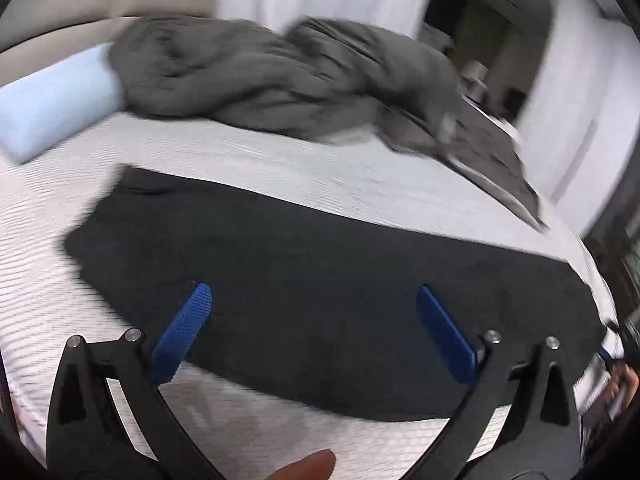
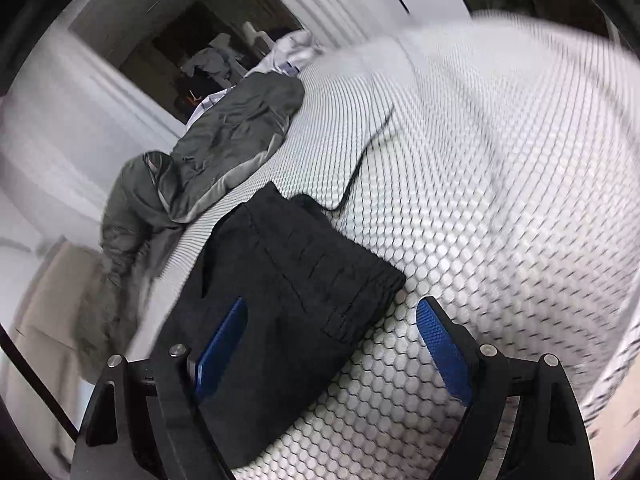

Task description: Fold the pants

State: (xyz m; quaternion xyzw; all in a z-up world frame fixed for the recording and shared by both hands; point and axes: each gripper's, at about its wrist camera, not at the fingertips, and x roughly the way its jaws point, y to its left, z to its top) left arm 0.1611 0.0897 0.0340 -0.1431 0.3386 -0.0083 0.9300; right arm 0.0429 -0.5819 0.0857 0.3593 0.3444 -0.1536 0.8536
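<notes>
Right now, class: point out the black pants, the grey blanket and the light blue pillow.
black pants [image 1: 320, 264], left wrist view, middle of the fabric.
grey blanket [image 1: 248, 80], left wrist view, bunched centre.
light blue pillow [image 1: 56, 104], left wrist view, top face.

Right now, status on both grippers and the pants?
Left gripper open, right gripper open. Black fabric pants flat on white mattress. Grey crumpled blanket behind, apart.

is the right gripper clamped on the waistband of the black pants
No, the right gripper is open, its blue fingers spread above the black pants.
</notes>
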